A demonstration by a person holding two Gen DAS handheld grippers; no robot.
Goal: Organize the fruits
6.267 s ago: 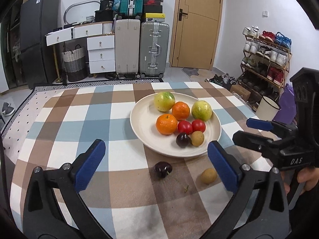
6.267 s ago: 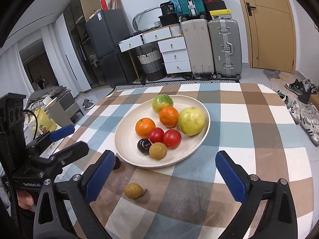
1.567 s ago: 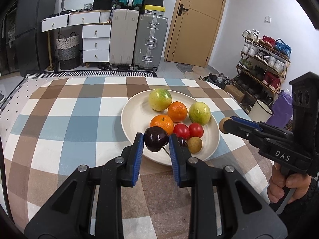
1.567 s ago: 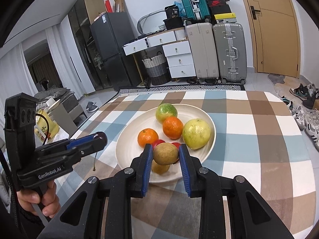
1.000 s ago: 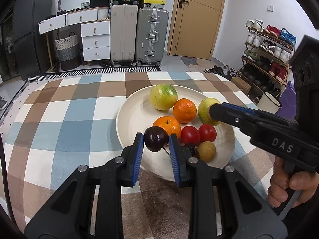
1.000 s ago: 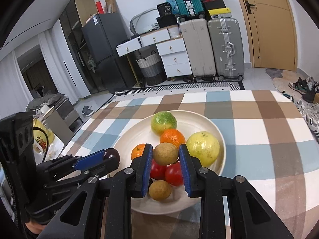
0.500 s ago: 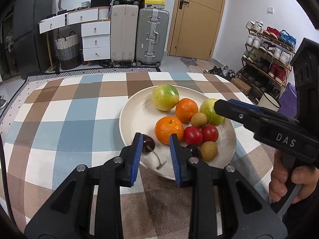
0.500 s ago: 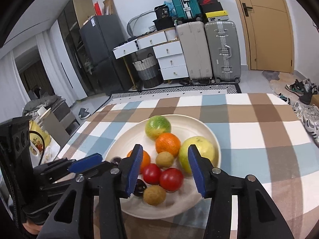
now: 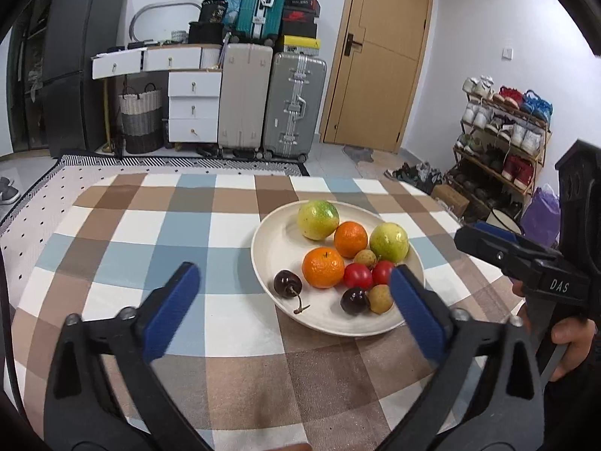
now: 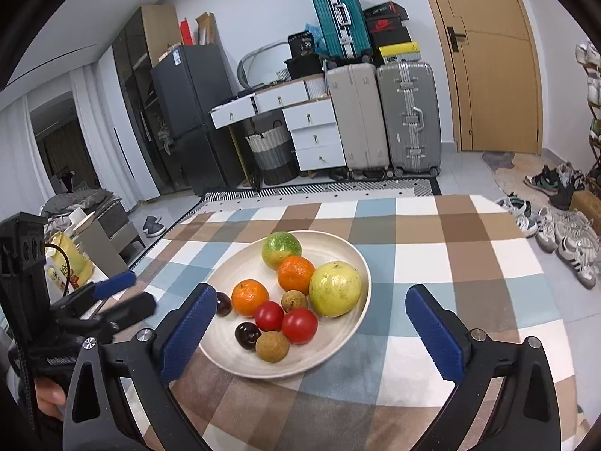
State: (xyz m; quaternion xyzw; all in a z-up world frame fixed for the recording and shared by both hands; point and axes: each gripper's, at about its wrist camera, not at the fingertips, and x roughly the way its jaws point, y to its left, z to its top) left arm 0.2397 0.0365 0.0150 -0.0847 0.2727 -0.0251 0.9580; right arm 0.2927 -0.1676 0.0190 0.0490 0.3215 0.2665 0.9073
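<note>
Both grippers, the left gripper (image 9: 291,306) and the right gripper (image 10: 313,332), stand spread wide with ribbed blue pads, holding nothing. Centre frame, the round cream ceramic plate (image 9: 276,236) on the checked woven tablecloth (image 9: 150,233) holds glossy dark cherries (image 9: 287,282), dimpled oranges (image 9: 323,267), smooth red tomatoes (image 9: 357,275) and rough tan longans (image 9: 380,298).

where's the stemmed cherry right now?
In the left wrist view the stemmed cherry lies on the plate at its left side, just left of the front orange and apart from both grippers; in the right wrist view a finger partly hides it.
</note>
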